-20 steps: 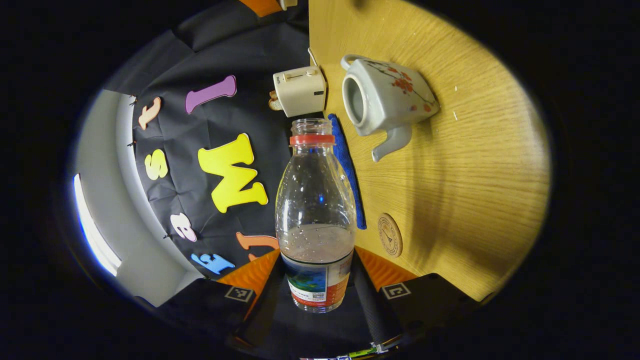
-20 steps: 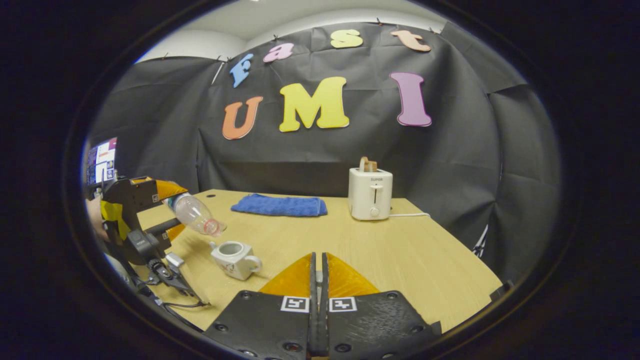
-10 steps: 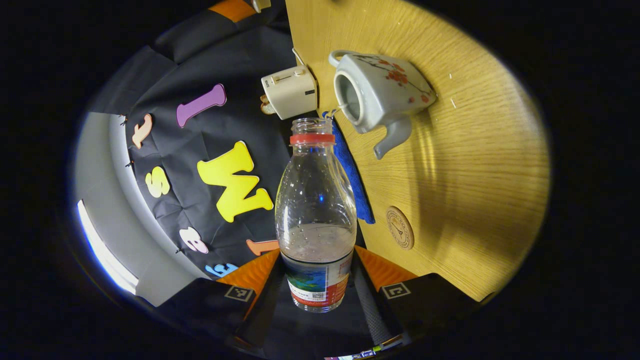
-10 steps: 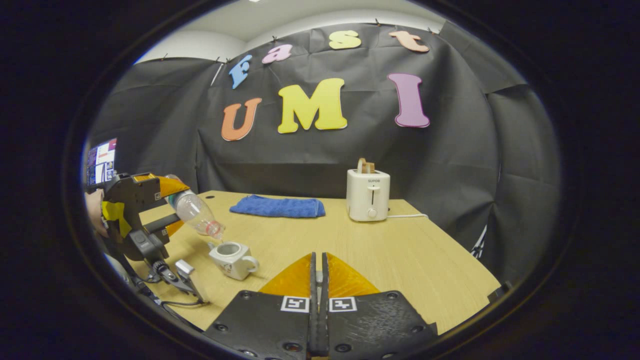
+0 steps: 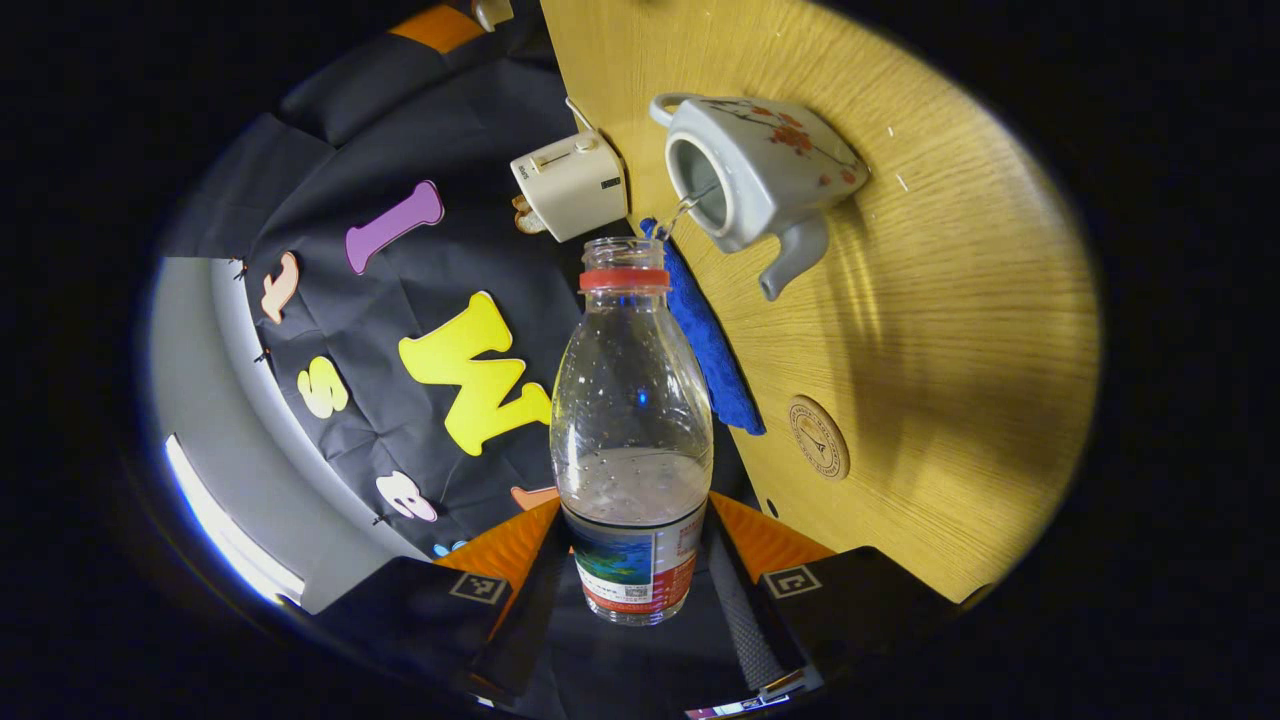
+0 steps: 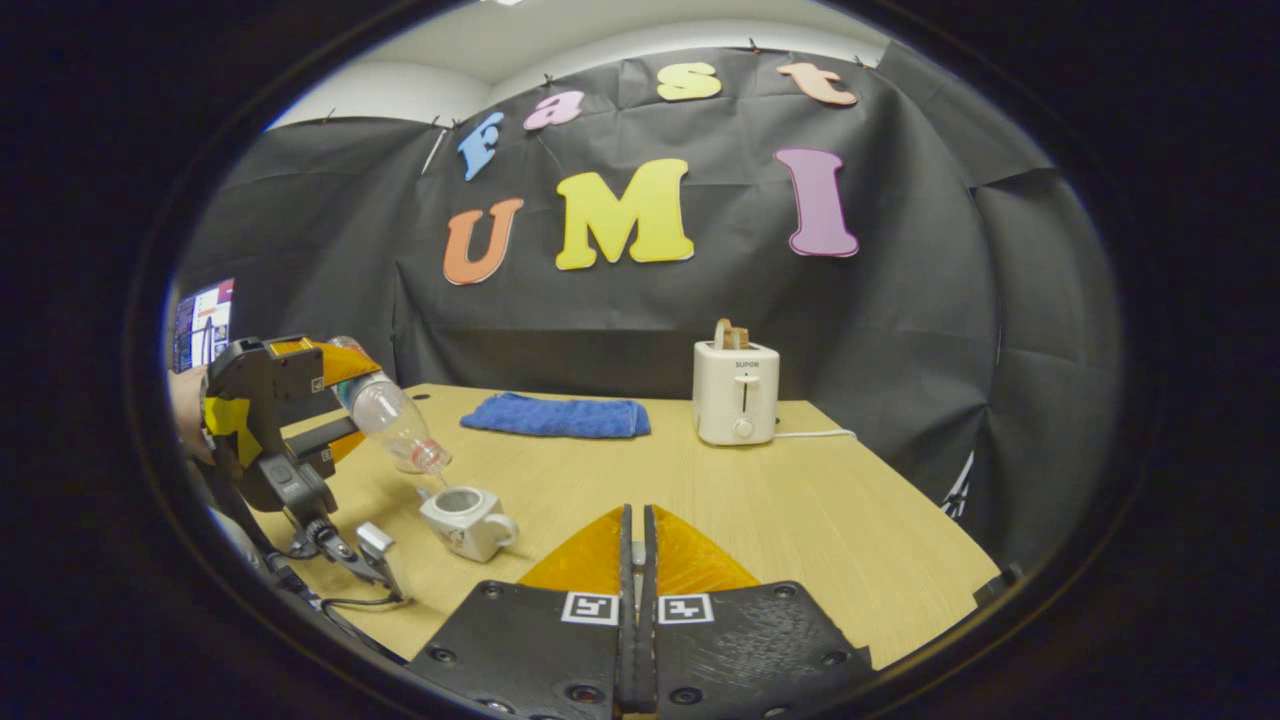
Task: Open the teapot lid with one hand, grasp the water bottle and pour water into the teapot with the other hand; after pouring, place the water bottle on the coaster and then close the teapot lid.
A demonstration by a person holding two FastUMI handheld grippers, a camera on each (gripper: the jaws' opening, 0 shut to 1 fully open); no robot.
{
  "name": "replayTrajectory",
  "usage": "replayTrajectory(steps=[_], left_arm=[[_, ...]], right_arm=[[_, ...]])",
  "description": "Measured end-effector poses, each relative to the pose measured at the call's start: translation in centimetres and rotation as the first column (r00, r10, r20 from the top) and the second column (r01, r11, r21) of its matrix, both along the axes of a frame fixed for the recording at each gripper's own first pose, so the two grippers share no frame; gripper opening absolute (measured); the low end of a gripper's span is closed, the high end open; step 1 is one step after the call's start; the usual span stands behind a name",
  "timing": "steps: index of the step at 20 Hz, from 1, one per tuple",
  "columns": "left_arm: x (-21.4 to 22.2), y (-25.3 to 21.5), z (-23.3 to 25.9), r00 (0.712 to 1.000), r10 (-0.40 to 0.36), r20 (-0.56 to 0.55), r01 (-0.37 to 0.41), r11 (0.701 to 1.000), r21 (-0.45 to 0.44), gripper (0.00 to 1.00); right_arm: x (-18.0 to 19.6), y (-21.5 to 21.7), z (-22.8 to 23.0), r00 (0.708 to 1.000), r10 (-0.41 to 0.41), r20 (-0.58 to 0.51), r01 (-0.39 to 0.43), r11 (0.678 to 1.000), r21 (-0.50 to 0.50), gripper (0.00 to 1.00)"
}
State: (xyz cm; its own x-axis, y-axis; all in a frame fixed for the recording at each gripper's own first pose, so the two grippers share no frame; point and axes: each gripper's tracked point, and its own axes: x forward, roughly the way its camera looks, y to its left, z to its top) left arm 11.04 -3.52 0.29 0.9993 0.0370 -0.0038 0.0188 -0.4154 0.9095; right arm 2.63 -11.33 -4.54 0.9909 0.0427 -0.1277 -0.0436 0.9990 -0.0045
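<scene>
My left gripper (image 5: 632,522) is shut on the lower part of a clear water bottle (image 5: 632,400) with a red neck ring and no cap. The bottle is tilted mouth-down over the white flowered teapot (image 5: 760,180), whose top is open. A thin stream of water runs from the mouth into the opening. In the right gripper view the same bottle (image 6: 390,420) slants down over the teapot (image 6: 465,518) at the table's left. My right gripper (image 6: 633,560) hovers over the table's near edge with its fingers pressed together. A round coaster (image 5: 818,451) lies on the table near the teapot.
A folded blue towel (image 6: 555,415) lies at the back of the wooden table (image 6: 800,500). A white toaster (image 6: 738,390) stands to its right with a cord. A person's hand holds the left gripper at the far left, with cables hanging below it.
The left gripper has tipped the bottle further down over the teapot, and a thin stream now falls into the opening. The right gripper has stayed still.
</scene>
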Motion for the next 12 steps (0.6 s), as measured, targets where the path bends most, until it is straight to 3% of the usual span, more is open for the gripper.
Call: replayTrajectory(steps=[12], left_arm=[[0.56,-0.91,0.98,1.0,-0.013,-0.005,0.013,0.996,0.083,0.77]], right_arm=[[-0.11,0.02,0.1,1.0,0.007,0.005,-0.007,1.0,0.018,0.0]])
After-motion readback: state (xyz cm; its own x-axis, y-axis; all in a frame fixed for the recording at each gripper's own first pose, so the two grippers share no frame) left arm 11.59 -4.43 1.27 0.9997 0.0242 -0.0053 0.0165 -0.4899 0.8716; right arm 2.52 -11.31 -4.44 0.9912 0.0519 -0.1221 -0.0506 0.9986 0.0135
